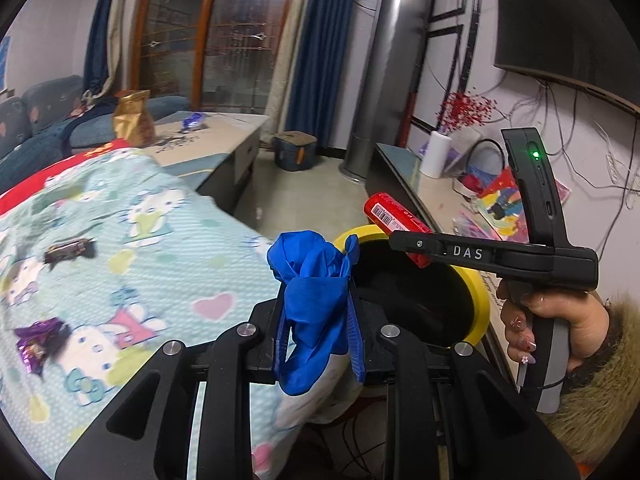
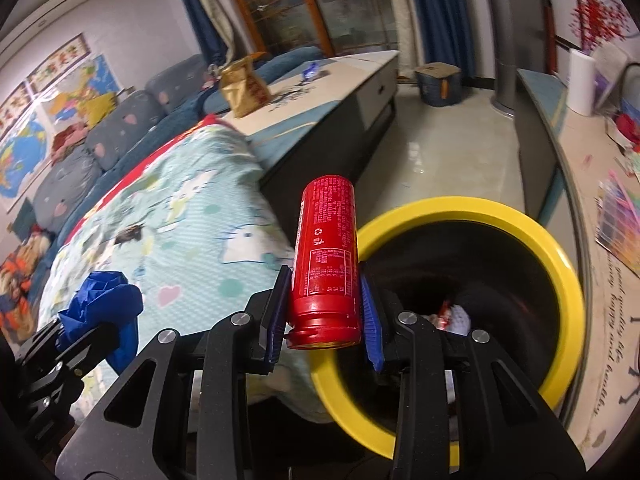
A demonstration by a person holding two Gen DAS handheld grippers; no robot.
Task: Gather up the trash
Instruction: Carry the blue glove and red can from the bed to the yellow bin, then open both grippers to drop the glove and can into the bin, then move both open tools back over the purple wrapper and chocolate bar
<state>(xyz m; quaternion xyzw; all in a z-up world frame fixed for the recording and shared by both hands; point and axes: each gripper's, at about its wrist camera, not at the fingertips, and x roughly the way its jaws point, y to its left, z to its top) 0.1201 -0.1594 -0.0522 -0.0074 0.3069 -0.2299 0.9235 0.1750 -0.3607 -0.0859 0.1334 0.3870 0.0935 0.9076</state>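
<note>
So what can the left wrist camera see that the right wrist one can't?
Only the left wrist view shows the hand gripping the right tool, plus a purple wrapper on the blanket. Only the right wrist view shows wall maps and trash inside the bin. Both show the blue glove, red can and yellow-rimmed bin.

A crumpled blue glove (image 1: 312,300) is clamped between the fingers of the left gripper (image 1: 320,320), near the yellow-rimmed bin (image 1: 478,292). To the right, a red can (image 1: 390,220) is held over the bin's far rim by the right gripper (image 1: 416,246). Two wrappers, one dark (image 1: 70,249) and one purple (image 1: 38,342), are seen on the patterned blanket (image 1: 160,248) at left.
</note>
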